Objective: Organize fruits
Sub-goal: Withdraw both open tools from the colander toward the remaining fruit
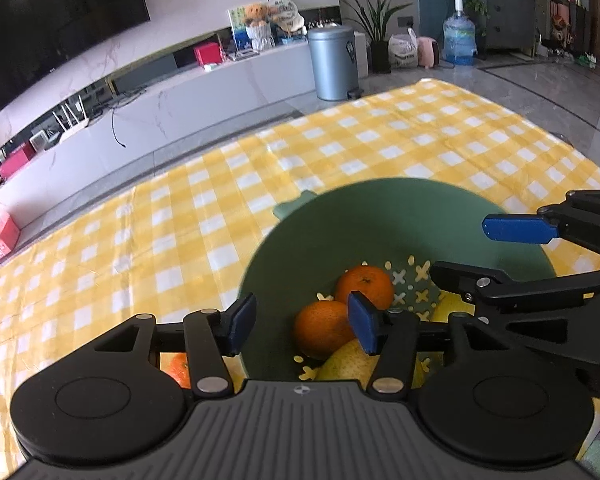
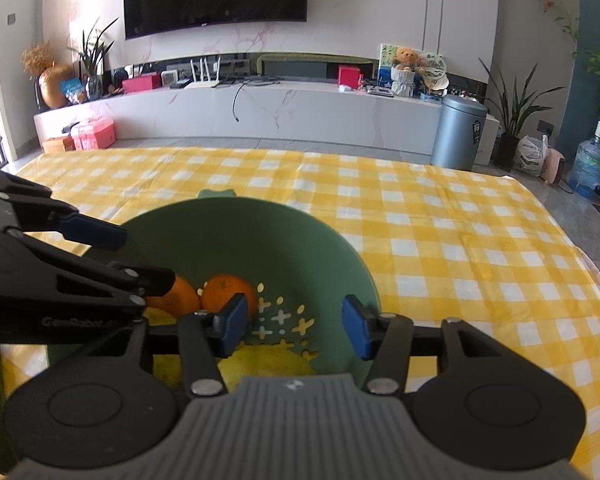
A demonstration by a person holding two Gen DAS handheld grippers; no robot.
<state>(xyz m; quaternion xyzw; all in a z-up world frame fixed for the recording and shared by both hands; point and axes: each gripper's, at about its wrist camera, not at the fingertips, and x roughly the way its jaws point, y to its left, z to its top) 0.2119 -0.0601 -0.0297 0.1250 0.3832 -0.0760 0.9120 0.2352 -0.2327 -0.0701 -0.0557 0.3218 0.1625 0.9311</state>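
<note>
The green bowl [image 1: 380, 216] sits on the yellow checked tablecloth [image 1: 180, 220], near the edge closest to the person, and it already has a fair load in it. Two oranges [image 1: 364, 286] lie side by side on its slotted bottom, with a pale yellow-green fruit, maybe a pear [image 1: 350, 362], against them on the near side, and something yellow, possibly a lemon [image 2: 268, 360], beside that.

Both tongs hang over the bowl's near rim, tilted down into it. The left gripper [image 1: 302, 324] has its blue pads spread partway, straddling the bowl's wall, with nothing clamped. The right gripper [image 2: 296, 326] is also partly spread above the yellow fruit, pads clear of it, holding nothing.

So most of the sorting looks done. What seems left: one more orange [image 1: 179, 368] lies on the cloth just outside the bowl, half hidden under the left gripper, and a green strip at the left edge of the right view may be another item, though I cannot tell what.
</note>
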